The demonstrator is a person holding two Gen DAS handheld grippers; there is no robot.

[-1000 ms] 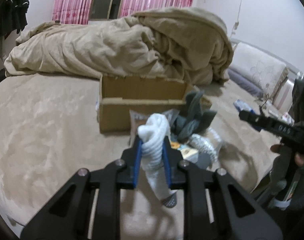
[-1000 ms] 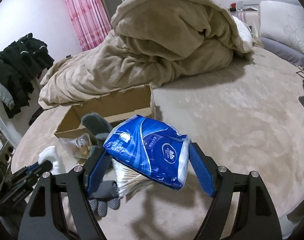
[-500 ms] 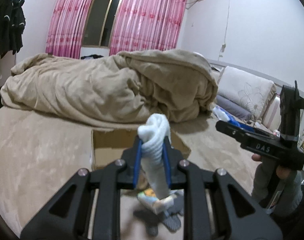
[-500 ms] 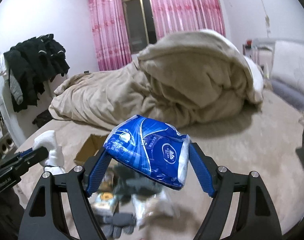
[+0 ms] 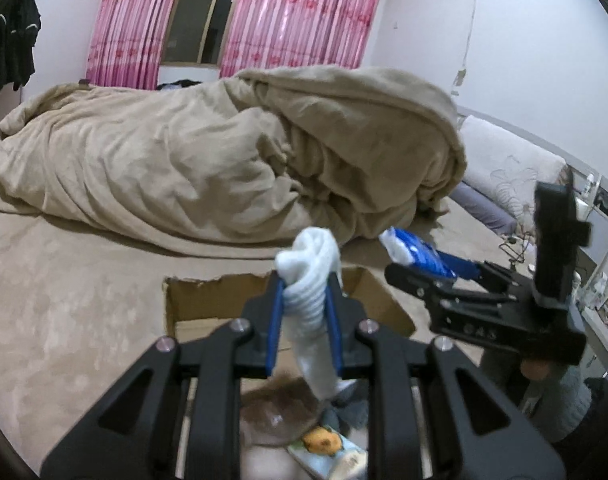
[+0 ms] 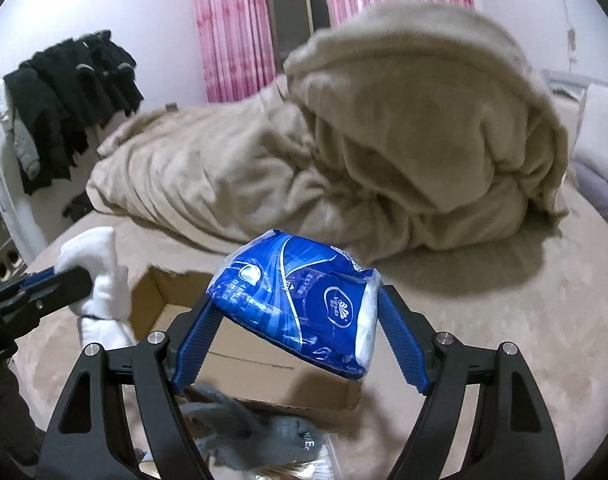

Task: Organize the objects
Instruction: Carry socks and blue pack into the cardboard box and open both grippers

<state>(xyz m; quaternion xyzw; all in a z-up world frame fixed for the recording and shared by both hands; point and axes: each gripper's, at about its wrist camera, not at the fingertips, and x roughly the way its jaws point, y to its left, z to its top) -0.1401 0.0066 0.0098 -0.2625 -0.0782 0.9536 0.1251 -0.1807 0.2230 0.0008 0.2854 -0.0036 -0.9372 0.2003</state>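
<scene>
My left gripper is shut on a white sock, which hangs down between the fingers above the open cardboard box. The sock also shows in the right wrist view. My right gripper is shut on a blue tissue pack and holds it over the box. From the left wrist view the tissue pack is to the right, above the box's right end.
A grey glove and snack packets lie on the bed in front of the box. A heaped beige duvet fills the back. Pillows lie at right. Dark clothes hang at left.
Both grippers have risen from the pile of items and moved forward over the box, each still holding its object. The box now lies below both.
</scene>
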